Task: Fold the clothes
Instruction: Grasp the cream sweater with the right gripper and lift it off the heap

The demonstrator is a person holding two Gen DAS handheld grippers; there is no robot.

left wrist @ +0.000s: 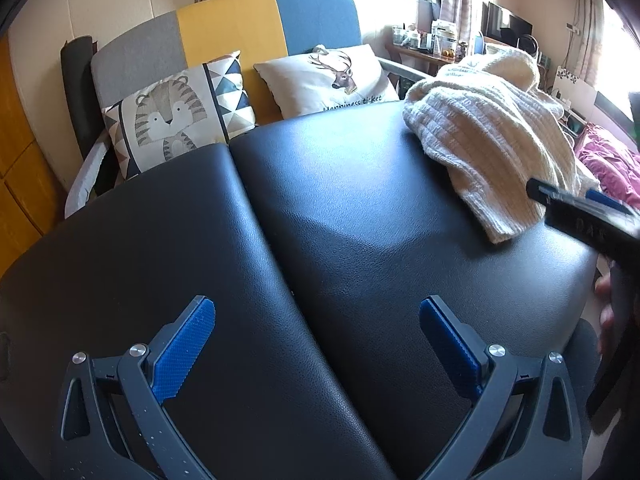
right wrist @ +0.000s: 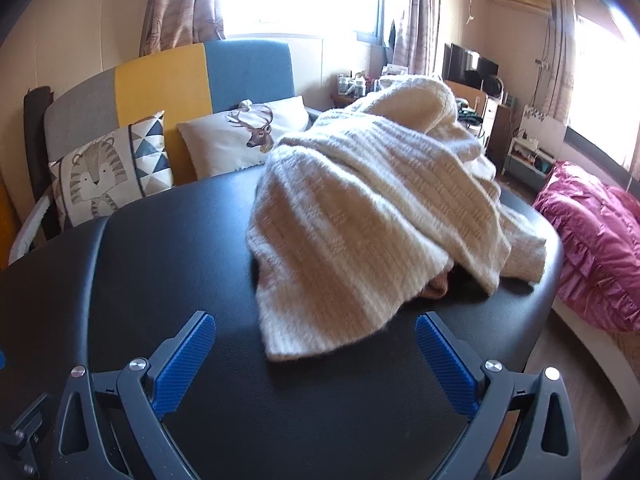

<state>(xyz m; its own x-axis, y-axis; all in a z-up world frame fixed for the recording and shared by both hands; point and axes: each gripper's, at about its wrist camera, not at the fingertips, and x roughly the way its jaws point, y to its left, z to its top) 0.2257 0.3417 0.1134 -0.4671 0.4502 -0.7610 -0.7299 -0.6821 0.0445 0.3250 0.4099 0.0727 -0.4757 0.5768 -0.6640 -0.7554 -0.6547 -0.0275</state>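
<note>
A cream ribbed knit sweater (right wrist: 372,208) lies crumpled in a heap on the black padded table (right wrist: 160,264); a bit of tan fabric peeks out under its front edge. My right gripper (right wrist: 316,356) is open, its blue pads spread just short of the sweater's near hem, touching nothing. In the left wrist view the same sweater (left wrist: 480,132) sits at the table's far right. My left gripper (left wrist: 316,344) is open above the bare black table (left wrist: 360,220), well away from the sweater. The right gripper (left wrist: 576,204) reaches in from the right edge beside the sweater.
Behind the table stands a sofa with grey, yellow and blue back panels (left wrist: 224,36), a tiger cushion (left wrist: 176,116) and a deer cushion (left wrist: 332,76). A pink quilt (right wrist: 600,240) lies on the right. A seam (left wrist: 264,256) splits the table top. A cluttered desk stands by the window.
</note>
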